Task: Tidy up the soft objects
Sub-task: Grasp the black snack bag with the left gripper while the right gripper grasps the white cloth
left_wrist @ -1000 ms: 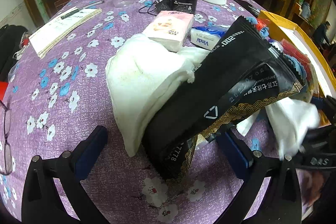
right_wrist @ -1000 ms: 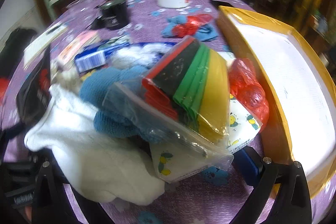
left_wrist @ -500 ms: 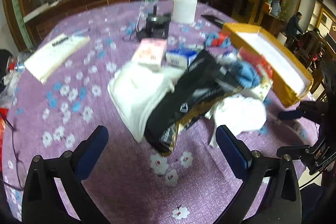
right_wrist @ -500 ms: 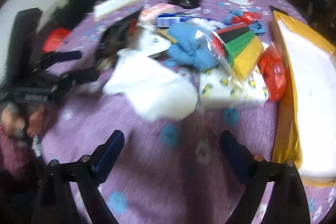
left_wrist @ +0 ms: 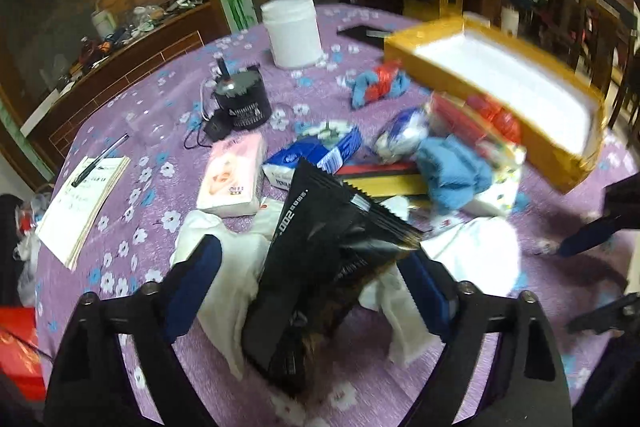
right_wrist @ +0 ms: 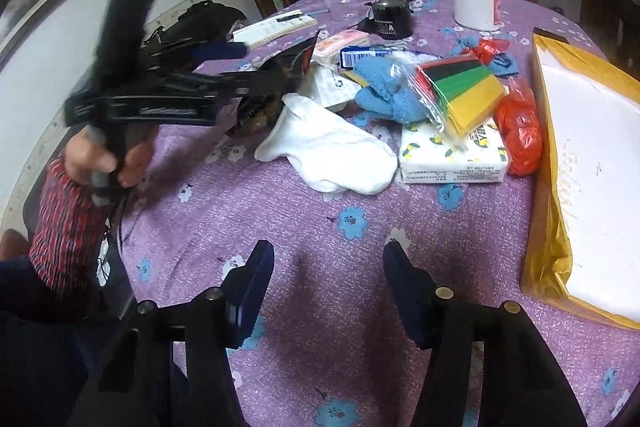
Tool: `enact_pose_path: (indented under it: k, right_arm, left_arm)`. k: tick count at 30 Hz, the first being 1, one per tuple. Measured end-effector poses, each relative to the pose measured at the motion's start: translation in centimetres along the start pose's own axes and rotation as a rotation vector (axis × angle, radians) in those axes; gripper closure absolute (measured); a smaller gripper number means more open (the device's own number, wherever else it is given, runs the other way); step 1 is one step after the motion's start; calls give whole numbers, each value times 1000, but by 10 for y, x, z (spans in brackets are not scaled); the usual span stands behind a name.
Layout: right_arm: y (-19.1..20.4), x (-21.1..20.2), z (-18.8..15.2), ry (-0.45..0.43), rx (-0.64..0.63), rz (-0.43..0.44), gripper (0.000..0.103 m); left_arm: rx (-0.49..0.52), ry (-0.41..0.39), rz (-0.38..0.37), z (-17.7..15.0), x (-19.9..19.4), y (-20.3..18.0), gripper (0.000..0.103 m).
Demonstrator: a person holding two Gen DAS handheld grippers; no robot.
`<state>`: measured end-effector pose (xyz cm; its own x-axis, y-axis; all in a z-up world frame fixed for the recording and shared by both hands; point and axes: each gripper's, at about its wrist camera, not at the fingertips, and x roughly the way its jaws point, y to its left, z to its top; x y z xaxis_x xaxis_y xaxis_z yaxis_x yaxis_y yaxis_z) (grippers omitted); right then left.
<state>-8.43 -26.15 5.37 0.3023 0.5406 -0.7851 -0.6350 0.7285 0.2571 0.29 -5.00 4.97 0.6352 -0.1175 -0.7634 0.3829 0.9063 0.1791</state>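
Several soft things lie heaped mid-table: black foil pouch (left_wrist: 332, 267) on top of a white cloth (left_wrist: 224, 267), white sock (right_wrist: 332, 151) just beside, blue fuzzy cloth (right_wrist: 384, 91), bag of coloured sheets (right_wrist: 460, 91), tissue pack (right_wrist: 452, 155), red bag (right_wrist: 520, 131). Yellow box (right_wrist: 560, 259) sits at the table's right edge, nothing in the part visible.

Left gripper (left_wrist: 312, 291) straddles the pouch, jaws closing w/ pouch between them; pads don't look pressed on it yet. Right gripper (right_wrist: 328, 291) is closing on nothing, over bare purple tablecloth (right_wrist: 320, 227) near the front edge, well apart from the pile.

Risks, my read:
- pouch is slick & crinkly, so pads may slide off or pinch just a corner.
- white cloth under it could get caught too & drag along.
- pulling the pouch may topple the stacked bag/blue cloth.
- right jaws need re-opening before the sock, else they'll just shove it.
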Motion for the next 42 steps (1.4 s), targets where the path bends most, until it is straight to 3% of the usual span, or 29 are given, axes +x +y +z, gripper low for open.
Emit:
enact_pose_path:
  k: [1, 4, 6, 10, 15, 25, 27, 28, 29, 42]
  right_arm:
    - [-1, -2, -1, -2, -3, 5, 44]
    - [2, -5, 0, -5, -19, 9, 44]
    - [4, -7, 1, -8, -38, 11, 44]
    - [13, -8, 8, -6, -96, 2, 44]
    - [14, 5, 29, 14, -125, -30, 44]
    - [20, 59, 59, 56, -151, -110, 45]
    - [20, 63, 56, 55, -156, -128, 60]
    - [20, 63, 54, 51, -156, -130, 79]
    - [19, 60, 52, 48, -145, -114, 90]
    - [-3, -5, 39, -124, -6, 25, 93]
  left_arm:
    - [5, 29, 5, 0, 8, -2, 49]
    - [-16, 15, 20, -4, 5, -5, 58]
    - [-26, -19, 20, -9, -10, -9, 59]
    - [-107, -64, -90, -18, -41, 0, 59]
    - [-165, -82, -165, -29, -55, 7, 59]
    - [-244, -113, -205, -41, -56, 14, 59]
    - [-247, -120, -206, -41, -57, 14, 59]
    - [-254, -124, -209, -41, -58, 14, 59]
    - [-261, -129, -213, -40, -58, 14, 59]
    - [-277, -171, -264, -19, -72, 6, 59]
